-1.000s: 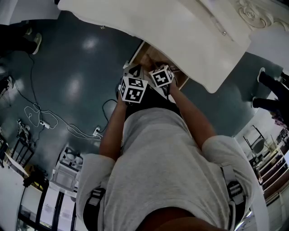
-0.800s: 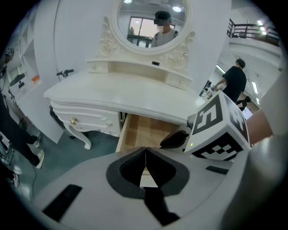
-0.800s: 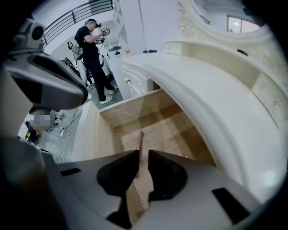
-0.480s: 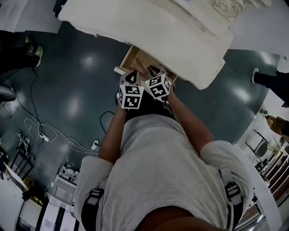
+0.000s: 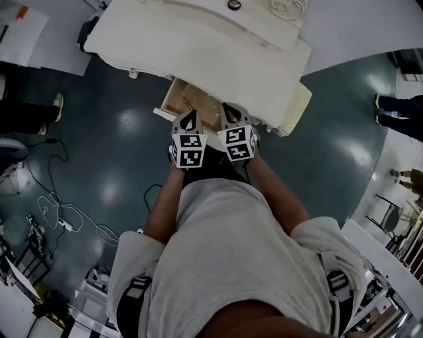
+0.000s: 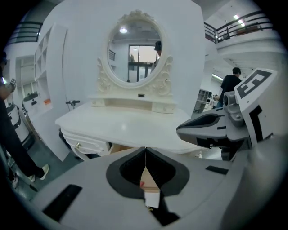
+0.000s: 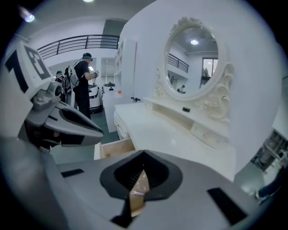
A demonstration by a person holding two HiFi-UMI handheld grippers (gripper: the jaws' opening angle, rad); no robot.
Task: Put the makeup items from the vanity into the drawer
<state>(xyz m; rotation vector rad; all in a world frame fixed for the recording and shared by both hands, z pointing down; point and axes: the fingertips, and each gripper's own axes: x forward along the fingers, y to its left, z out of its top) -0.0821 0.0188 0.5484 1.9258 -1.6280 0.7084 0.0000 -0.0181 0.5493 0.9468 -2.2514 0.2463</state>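
Well, from the head view, the vanity (image 5: 198,39) runs across the top of the frame and its drawer (image 5: 188,105) stands pulled out just below it. The left gripper (image 5: 189,119) and the right gripper (image 5: 231,113) hang side by side over the drawer's front edge. The main tabletop looks bare, so most of the job seems done. One small dark object (image 5: 233,5) sits on the raised shelf at the top edge, and it may be what's left. What lies inside the drawer I cannot tell.

Over to the left gripper view: its jaws are pressed together at lower centre with nothing between them. The dark object shows on the shelf under the mirror (image 6: 135,49), well apart from the tips.

Now the right gripper view: its jaws meet at lower centre, empty too. The open drawer shows at left of centre and the dark object up on the shelf at right.
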